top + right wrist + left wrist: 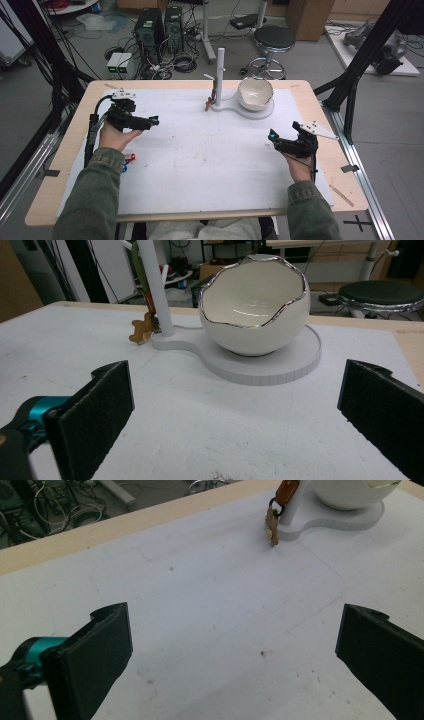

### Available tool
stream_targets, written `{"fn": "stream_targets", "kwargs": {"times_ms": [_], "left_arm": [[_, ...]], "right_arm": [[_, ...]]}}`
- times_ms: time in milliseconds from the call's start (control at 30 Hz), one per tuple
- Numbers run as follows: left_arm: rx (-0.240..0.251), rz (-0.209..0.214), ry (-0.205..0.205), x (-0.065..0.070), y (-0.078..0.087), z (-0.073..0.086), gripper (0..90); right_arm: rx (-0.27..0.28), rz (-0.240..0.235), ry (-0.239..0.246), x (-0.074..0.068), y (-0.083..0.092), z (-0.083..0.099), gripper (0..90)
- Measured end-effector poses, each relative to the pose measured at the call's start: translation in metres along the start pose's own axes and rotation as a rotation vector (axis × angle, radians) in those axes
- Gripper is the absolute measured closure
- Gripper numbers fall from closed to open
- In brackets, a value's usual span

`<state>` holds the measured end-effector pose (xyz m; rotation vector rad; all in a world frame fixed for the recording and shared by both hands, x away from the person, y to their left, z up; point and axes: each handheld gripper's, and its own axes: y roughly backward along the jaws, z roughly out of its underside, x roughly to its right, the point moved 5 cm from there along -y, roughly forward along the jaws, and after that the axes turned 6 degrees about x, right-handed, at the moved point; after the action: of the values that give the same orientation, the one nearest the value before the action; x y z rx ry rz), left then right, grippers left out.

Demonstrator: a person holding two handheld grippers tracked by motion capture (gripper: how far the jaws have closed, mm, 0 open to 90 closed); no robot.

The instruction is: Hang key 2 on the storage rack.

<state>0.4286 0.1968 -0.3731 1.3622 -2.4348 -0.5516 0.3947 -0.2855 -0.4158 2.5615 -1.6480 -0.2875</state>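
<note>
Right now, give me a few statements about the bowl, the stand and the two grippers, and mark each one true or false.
1. The white bowl sits on the round part of the white stand. True.
2. The left gripper is shut on the small brown charm. False: its jaws stand wide apart over bare table, and the charm hangs at the stand's post.
3. The right gripper is open. True.
4. The bowl lies tipped over on the white mat. False: it stands on the stand, opening upward.
5. The bowl's rim is jagged with a silver edge. True.
</note>
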Motion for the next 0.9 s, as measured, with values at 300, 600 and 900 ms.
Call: {"fn": "stream_targets", "kwargs": {"times_ms": [300, 600, 900], "left_arm": [[-0.009, -0.048, 0.025, -0.014, 0.024, 0.02, 2.1], [-0.019, -0.072, 0.042, -0.023, 0.033, 0.035, 2.1], [-0.04, -0.105, 0.071, -0.03, 0.048, 0.054, 2.1]], "right_arm": [[-0.001, 0.001, 0.002, 0.0, 0.0, 0.0, 0.5], [-0.002, 0.001, 0.009, 0.0, 0.0, 0.0, 0.5], [-0.001, 0.002, 0.003, 0.0, 0.001, 0.0, 0.5]]}}
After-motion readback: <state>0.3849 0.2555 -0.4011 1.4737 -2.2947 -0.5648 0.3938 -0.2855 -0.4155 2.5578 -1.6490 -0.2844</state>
